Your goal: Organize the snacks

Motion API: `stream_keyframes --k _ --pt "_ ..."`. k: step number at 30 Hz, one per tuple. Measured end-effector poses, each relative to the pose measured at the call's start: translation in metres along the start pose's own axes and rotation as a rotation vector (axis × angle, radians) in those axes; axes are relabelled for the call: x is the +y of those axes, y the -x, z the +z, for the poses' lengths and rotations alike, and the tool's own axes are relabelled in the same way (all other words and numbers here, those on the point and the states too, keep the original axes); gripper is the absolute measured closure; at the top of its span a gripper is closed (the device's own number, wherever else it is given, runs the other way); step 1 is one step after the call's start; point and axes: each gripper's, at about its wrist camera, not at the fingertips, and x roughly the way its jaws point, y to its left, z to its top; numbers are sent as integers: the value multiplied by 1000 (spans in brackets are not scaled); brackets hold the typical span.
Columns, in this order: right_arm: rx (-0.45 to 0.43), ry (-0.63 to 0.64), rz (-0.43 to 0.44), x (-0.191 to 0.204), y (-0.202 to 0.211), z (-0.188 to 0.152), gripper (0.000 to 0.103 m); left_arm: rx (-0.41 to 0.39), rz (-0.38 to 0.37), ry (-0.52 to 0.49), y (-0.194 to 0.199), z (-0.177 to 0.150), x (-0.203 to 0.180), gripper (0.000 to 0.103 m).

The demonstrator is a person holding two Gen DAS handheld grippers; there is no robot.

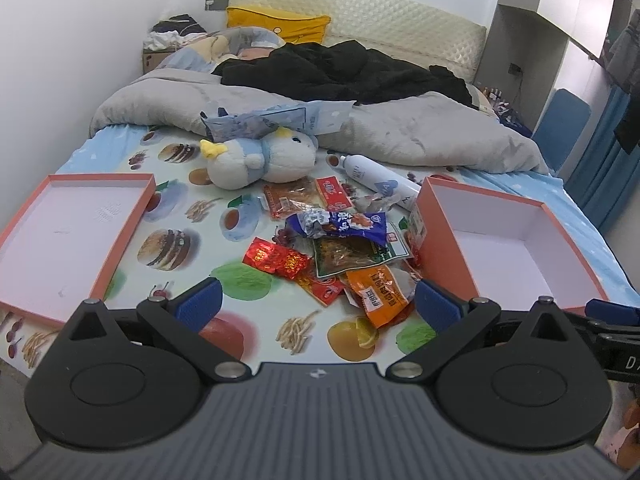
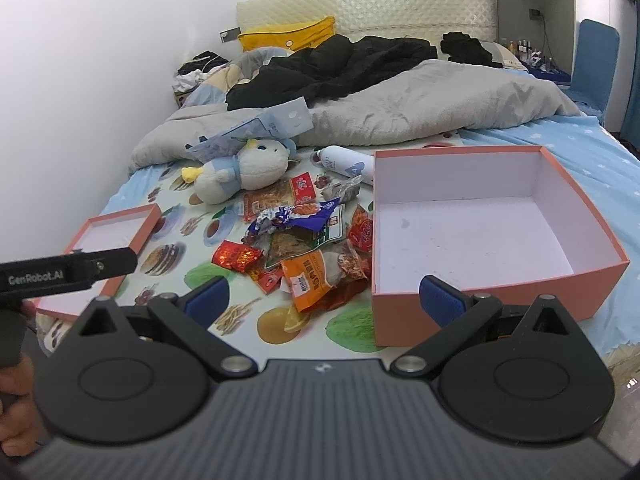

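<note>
on the bed's printed sheet (image 1: 248,320), between two salmon-pink containers: one heap of snack packets (image 1: 336,248), loose and overlapping; orange packet (image 1: 378,292) nearest, red foil packet (image 1: 276,258) to its left, blue-and-white packet (image 1: 340,224) on top further back; deep box (image 2: 472,216) right of the heap, empty; shallow lid (image 1: 68,232) left, empty; plush toy (image 1: 260,158) and white bottle (image 1: 376,180) beyond, not snacks; step judged: sorting not yet begun, approach stage; left gripper (image 1: 316,304) spread wide, holding nothing, heap just ahead of its tips; right gripper (image 2: 324,300) likewise wide and empty, heap ahead-left, box wall by its right finger; next move probably calls for lowering over the orange packet and closing on one edge alone.
</note>
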Motion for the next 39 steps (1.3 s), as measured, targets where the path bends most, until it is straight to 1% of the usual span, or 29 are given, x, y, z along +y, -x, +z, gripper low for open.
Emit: stream_keyframes --k 8,36,39 --pt "25 -12 -12 -2 -5 -4 0 -8 -2 0 0 0 -2 0" --pt "45 -16 0 6 -9 -9 0 0 -1 -1 -4 -6 2 0" --pt "42 -6 -8 7 -8 -10 0 2 -1 -3 -4 -6 3 0"
